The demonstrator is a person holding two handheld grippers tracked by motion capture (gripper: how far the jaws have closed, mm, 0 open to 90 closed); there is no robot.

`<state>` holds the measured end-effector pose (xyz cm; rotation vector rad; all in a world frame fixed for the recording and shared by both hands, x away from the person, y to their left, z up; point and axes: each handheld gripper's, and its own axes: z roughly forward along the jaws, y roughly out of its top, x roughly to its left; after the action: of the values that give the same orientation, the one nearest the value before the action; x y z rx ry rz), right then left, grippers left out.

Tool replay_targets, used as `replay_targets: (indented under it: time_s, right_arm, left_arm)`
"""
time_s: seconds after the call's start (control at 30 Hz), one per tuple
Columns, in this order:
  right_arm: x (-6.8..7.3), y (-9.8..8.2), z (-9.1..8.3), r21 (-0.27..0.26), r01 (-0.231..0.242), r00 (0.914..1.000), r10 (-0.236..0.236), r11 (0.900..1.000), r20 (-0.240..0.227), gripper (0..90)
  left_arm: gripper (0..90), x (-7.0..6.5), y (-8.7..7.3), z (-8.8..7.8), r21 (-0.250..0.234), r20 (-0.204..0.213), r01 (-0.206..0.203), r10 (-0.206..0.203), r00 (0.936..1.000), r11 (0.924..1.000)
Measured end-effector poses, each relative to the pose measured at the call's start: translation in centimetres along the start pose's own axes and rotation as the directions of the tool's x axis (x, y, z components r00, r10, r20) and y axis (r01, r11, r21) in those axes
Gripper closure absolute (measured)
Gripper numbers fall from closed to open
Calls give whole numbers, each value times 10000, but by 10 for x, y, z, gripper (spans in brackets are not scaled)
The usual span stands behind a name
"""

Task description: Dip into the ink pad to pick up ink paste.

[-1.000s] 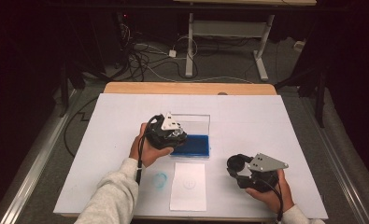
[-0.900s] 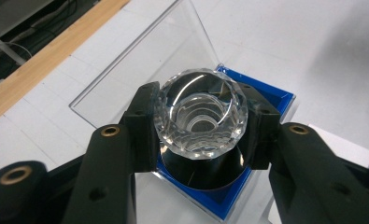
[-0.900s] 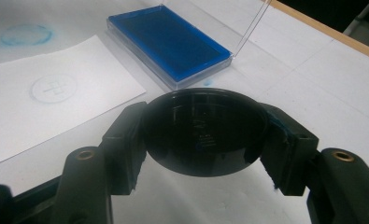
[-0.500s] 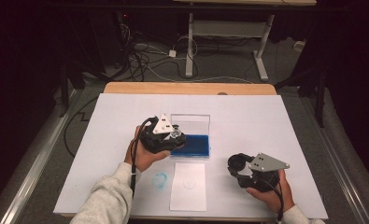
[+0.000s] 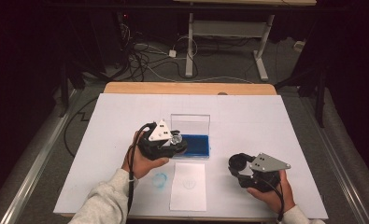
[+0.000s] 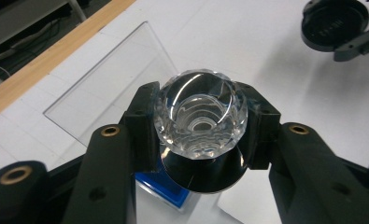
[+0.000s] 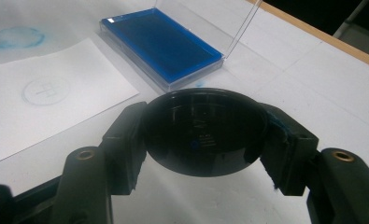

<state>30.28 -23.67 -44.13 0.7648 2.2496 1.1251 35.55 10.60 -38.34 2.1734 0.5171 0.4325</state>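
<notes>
High view showed the white table sheet (image 5: 266, 121) w/ everything on it, largest first: the clear-lidded ink pad case (image 5: 191, 140) near centre, lid upright at the back, blue pad exposed. Just in front lay a white paper slip (image 5: 188, 186) carrying a faint round stamp mark, and beside it, on the sheet itself, a blue ring smudge (image 5: 159, 179).

Left gripper (image 5: 169, 142) hovered at the case's left edge, jaws clenched on the stamp (image 6: 201, 116), a faceted clear knob over a black round base, held off the table approx. above the pad's near-left corner. Right gripper (image 5: 240, 164) rested well apart at the sheet's right, jaws clamped on the black round cap (image 7: 203, 133), prob. the stamp's cover.

Risks, as a judgement: the grip was on a slick faceted knob, so a tilt or a hard press on the pad could let the stamp twist or slip, giving a lopsided print. An inked base swung carelessly could mark the sheet again, as w/ the smudge. Coming down off-centre, it could also knock the upright lid or shove the light case.
</notes>
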Motion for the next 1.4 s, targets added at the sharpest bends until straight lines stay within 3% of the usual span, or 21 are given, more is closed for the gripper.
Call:
replay_targets:
  time_s: [0.53, 0.7, 1.2, 1.4]
  right_arm:
    - [0, 0, 2, 101, -29, 10000, 29, 9999, 69, 381]
    - [-1, 0, 3, 99, -13, 10000, 12, 9999, 61, 381]
    - [-2, 2, -6, -96, -26, 9996, 29, 10000, 292, 381]
    - [-1, 2, -8, -50, -22, 9994, 23, 10000, 358, 381]
  left_arm:
    - [545, -20, -6, -13, -284, 513, -91, 106, 9986, 9996]
    - [544, -30, -5, -18, -207, 691, -412, 425, 9967, 9989]
    - [544, -52, -8, -23, -39, 986, -658, 659, 9929, 9978]
    - [544, -54, -13, -25, 67, 1134, -677, 665, 9913, 9977]
